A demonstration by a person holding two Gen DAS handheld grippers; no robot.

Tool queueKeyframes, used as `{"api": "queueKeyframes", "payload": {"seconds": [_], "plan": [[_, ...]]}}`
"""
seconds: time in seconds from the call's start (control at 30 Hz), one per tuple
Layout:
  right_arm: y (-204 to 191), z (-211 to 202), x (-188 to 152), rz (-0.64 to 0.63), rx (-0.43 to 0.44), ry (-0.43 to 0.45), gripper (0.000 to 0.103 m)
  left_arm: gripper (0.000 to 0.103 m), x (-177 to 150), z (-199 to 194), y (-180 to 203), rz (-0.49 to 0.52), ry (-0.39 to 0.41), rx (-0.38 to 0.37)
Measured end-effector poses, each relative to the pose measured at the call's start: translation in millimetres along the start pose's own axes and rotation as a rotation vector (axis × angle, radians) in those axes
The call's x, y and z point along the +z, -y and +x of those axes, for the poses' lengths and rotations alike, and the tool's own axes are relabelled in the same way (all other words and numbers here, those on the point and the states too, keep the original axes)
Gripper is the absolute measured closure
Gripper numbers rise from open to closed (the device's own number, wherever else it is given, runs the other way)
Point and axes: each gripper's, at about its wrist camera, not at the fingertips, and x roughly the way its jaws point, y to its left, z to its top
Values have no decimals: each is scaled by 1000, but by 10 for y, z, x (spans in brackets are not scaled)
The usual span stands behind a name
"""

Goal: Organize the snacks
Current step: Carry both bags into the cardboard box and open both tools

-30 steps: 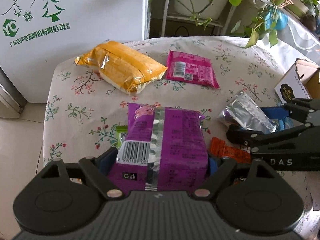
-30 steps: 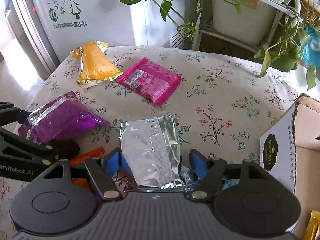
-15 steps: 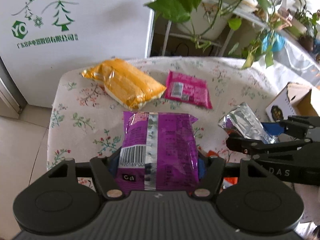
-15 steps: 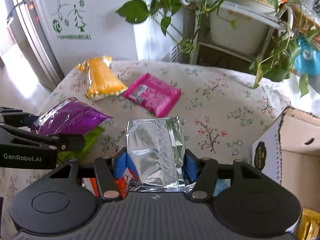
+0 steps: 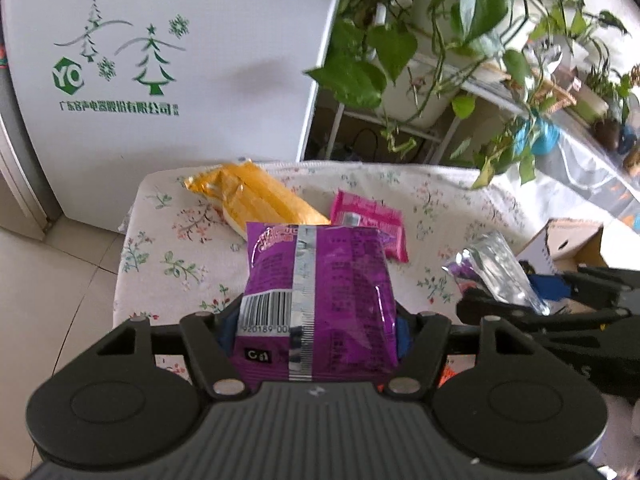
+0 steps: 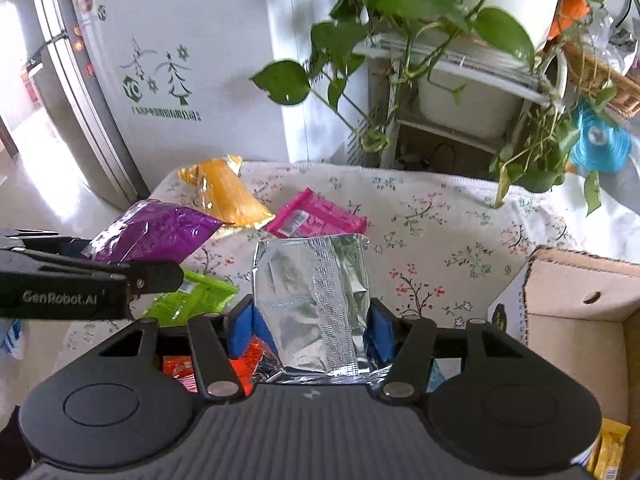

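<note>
Now the left gripper (image 5: 316,340) clamps the purple packet (image 5: 320,300); the right gripper (image 6: 310,332) clamps the silver packet (image 6: 316,300). Both hang above the counter (image 6: 440,232), left of the cardboard box (image 6: 572,300). Slick film could slip from the jaws.

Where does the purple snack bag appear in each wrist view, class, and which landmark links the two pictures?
Left wrist view: purple snack bag at centre, clamped in the left gripper.
Right wrist view: same bag at left, above the table.
Shared landmark: yellow packet at the table's far edge.
</note>
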Motion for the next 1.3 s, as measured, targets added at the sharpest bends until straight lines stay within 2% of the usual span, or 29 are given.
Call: {"api": "queueKeyframes", "payload": {"seconds": [0.47, 0.63, 0.97, 1.13, 1.3], "plan": [[184, -553, -76, 75, -11, 71, 38, 36, 19, -265, 153, -43, 101, 5], [339, -849, -196, 137, -37, 110, 38, 36, -70, -284, 310, -10, 107, -2], [757, -1063, -265, 253, -118, 142, 38, 36, -319, -374, 739, 8, 110, -71], [963, -1172, -273, 338, -126, 179, 38, 36, -467, -427, 987, -43, 103, -113], [1121, -1296, -300, 386, -128, 206, 38, 36, -515, -438, 1319, -21, 77, -164]]}}
